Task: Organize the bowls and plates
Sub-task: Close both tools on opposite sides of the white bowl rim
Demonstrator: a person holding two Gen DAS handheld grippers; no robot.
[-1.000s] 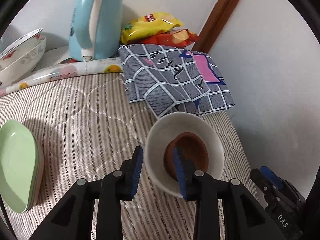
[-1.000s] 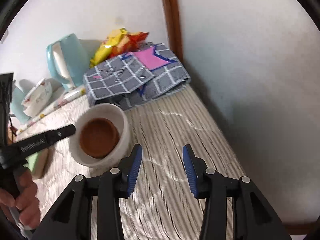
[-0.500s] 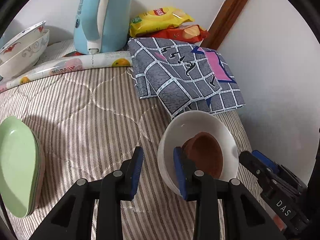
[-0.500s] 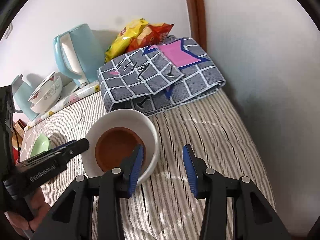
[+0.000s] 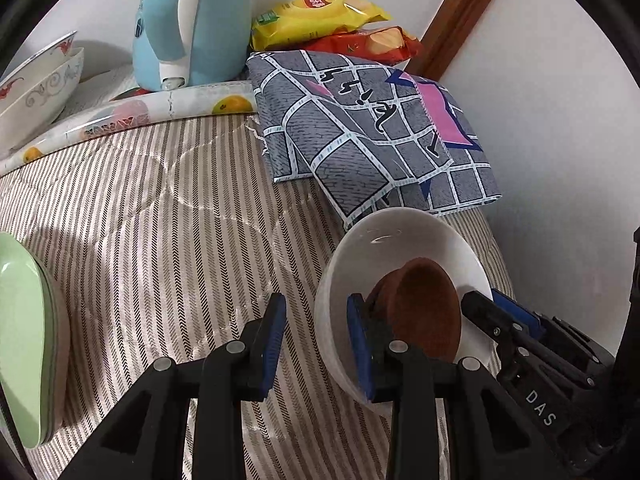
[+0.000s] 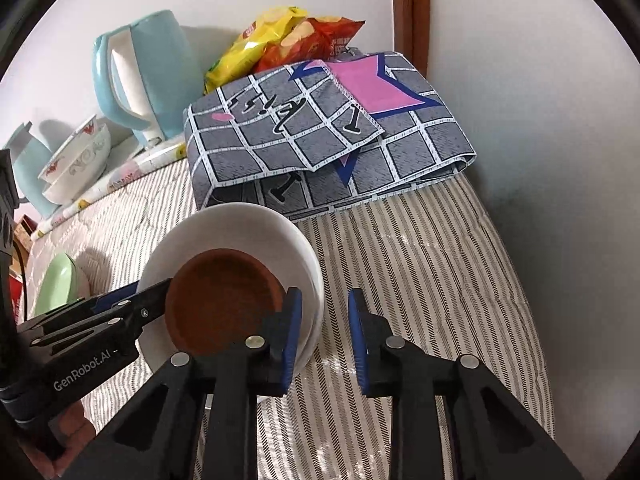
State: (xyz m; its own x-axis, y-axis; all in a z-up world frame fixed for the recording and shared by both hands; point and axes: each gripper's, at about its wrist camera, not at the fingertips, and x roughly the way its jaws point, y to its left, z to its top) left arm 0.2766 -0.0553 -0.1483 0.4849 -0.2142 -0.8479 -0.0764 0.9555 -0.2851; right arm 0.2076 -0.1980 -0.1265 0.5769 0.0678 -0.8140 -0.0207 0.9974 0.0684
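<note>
A white bowl (image 5: pixel 380 240) (image 6: pixel 240 224) with a small brown bowl (image 5: pixel 424 312) (image 6: pixel 224 296) tilted inside it hangs just over the striped bedding. My left gripper (image 5: pixel 316 320) is shut on the white bowl's near-left rim, one finger inside and one outside. My right gripper (image 6: pixel 324 312) straddles the opposite rim. Its left finger sits between the brown bowl and the white wall, its right finger outside. The jaws are closing, with a gap still showing at the outer pad. Green plates (image 5: pixel 20 320) (image 6: pixel 60 284) are stacked at the left.
Two patterned bowls (image 5: pixel 36 84) (image 6: pixel 76 160) are nested at the back left beside a pale blue kettle (image 5: pixel 192 24). A folded grey checked cloth (image 5: pixel 360 120) and snack bags (image 5: pixel 320 12) lie behind the white bowl. A white wall (image 6: pixel 540 160) bounds the right side.
My right gripper has swung left to the white bowl, slipped one finger inside its rim, and narrowed its jaws. The left gripper kept its grip, and the bowl now looks more tilted.
</note>
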